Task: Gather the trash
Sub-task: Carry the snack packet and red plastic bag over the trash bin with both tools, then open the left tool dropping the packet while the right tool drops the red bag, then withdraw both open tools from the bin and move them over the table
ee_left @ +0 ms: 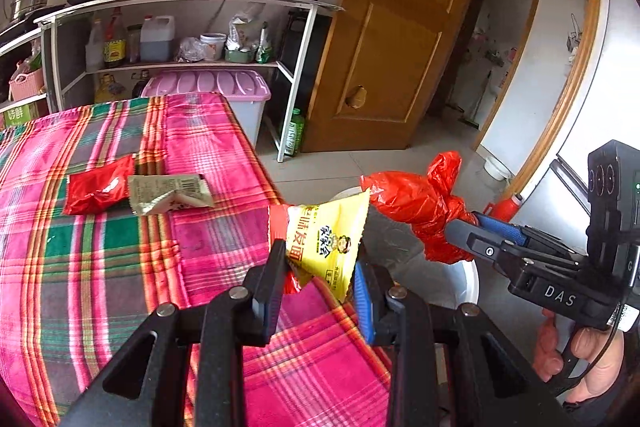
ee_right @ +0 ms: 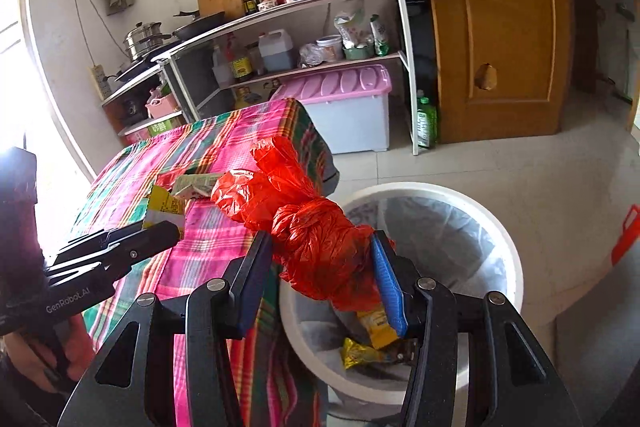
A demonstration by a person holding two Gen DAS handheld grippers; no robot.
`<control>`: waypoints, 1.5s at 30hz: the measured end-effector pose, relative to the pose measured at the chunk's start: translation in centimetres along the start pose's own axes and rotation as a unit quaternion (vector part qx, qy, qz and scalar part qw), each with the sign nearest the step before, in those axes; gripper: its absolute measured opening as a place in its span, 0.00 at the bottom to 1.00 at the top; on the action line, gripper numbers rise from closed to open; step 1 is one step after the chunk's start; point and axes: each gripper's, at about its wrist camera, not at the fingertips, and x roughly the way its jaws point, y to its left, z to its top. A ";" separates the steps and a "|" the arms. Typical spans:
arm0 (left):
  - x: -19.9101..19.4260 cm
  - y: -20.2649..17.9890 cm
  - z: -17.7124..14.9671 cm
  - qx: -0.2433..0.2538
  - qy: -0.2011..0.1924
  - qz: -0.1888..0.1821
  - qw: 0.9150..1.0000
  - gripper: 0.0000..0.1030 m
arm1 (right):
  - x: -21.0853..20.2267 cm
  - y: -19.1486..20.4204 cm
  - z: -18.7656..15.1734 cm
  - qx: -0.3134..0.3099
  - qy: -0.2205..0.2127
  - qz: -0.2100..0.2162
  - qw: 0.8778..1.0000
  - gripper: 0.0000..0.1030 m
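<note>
The left gripper (ee_left: 320, 279) is clamped on a yellow snack wrapper (ee_left: 328, 243), which sticks up between its pads over the near edge of the table (ee_left: 120, 267). Just to its right, the right gripper (ee_right: 324, 275) squeezes a knotted red plastic bag (ee_right: 304, 227), with the loose top of the bag flaring beyond the fingertips. Directly below and ahead of the right gripper stands the white bin (ee_right: 508, 247), lined with a clear bag and already holding a few yellow wrappers at the bottom. The left gripper's load is not yet above the bin, judging by the cloth under it, so letting go now would probably drop the yellow wrapper onto the table or the floor beside the bin. The bag is bulky and light; released near the rim, it could catch there and tip out, or cling to a pad. With both tools this close together, a hurried swing could knock one against the other and loosen either hold. Farther ahead of the left gripper, a red wrapper (ee_left: 98, 189) and a pale crumpled packet (ee_left: 172, 193) lie touching each other on the plaid cloth, yet to be collected.
</note>
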 end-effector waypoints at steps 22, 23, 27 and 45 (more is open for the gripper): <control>7.4 -6.4 -0.9 0.028 0.074 -0.041 0.996 0.32 | 1.6 -7.7 -2.3 0.066 0.038 -0.046 0.996 0.49; 7.6 -6.5 -0.9 0.028 0.077 -0.040 0.996 0.32 | 1.8 -7.9 -2.4 0.067 0.042 -0.046 0.996 0.49; 8.5 -6.7 -1.1 0.024 0.092 -0.038 0.995 0.32 | 2.4 -8.6 -2.8 0.071 0.055 -0.050 0.995 0.50; 8.0 -6.0 -1.0 0.002 0.090 -0.043 0.995 0.46 | 2.2 -8.8 -3.5 0.075 0.057 -0.052 0.994 0.51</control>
